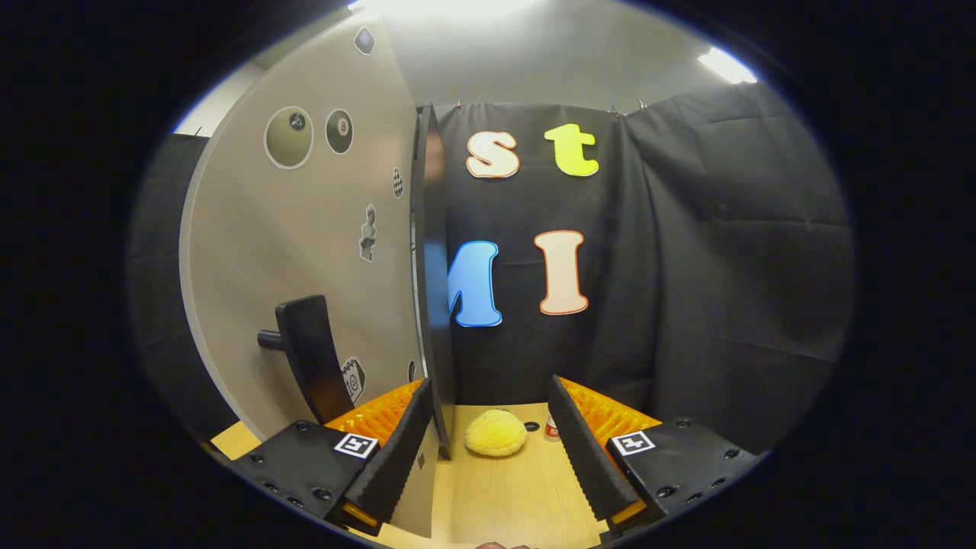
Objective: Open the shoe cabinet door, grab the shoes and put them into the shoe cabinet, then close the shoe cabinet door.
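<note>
Beige stickered shoe cabinet door (305, 252) ajar with black handle (309, 358), fluffy yellow shoe (496, 433) on tabletop beyond

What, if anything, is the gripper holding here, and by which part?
Nothing is held. The gripper is open, its fingers spread apart; the door's edge stands between them near the left finger, and the yellow plush shoe lies ahead on the table.

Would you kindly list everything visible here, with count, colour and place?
cabinet door: one, beige with stickers, swung open edge-on, beside the left finger.
door handle: one, black, on the door's face.
shoe: one, yellow and fluffy, on the table ahead, between the fingers.
small bottle: one, whitish, beside the shoe; details unclear.
table: one, light wood.
gripper: one, open, fingers spread, touching nothing.
</note>
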`<state>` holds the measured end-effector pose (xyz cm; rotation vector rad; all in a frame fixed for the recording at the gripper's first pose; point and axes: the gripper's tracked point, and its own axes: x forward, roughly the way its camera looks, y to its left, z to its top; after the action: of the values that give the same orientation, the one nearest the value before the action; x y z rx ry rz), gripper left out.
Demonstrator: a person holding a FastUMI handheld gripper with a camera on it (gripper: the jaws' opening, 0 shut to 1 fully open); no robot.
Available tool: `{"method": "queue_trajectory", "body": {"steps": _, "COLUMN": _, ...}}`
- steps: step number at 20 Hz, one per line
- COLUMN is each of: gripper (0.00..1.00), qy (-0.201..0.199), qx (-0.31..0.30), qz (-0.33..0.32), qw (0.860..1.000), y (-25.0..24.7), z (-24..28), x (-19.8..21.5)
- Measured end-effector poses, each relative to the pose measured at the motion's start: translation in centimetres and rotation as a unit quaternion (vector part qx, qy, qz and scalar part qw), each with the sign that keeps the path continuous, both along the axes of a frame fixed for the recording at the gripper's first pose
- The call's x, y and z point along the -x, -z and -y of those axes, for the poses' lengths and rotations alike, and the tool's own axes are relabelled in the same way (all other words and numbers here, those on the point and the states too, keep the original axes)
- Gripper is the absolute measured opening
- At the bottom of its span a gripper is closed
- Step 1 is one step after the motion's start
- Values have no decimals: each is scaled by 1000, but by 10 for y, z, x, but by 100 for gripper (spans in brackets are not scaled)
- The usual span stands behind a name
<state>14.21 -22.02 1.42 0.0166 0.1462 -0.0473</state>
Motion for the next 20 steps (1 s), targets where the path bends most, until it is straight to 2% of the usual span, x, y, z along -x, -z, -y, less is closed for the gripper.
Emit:
{"method": "queue_trajectory", "body": {"steps": 6, "gripper": 96, "qy": 5, "qx": 5, "qz": 6, "qw": 1000, "y": 1, "z": -77, "x": 10}}
{"method": "queue_trajectory", "body": {"steps": 13, "gripper": 96, "qy": 5, "qx": 11, "qz": -4, "qw": 1000, "y": 6, "z": -160, "x": 2}}
{"method": "queue_trajectory", "body": {"steps": 16, "gripper": 97, "qy": -12, "qx": 3, "qz": -5, "qw": 1000, "y": 7, "z": -194, "x": -14}}
{"method": "queue_trajectory", "body": {"steps": 20, "gripper": 97, "qy": -59, "qx": -18, "qz": -13, "qw": 998, "y": 16, "z": -246, "x": -48}}
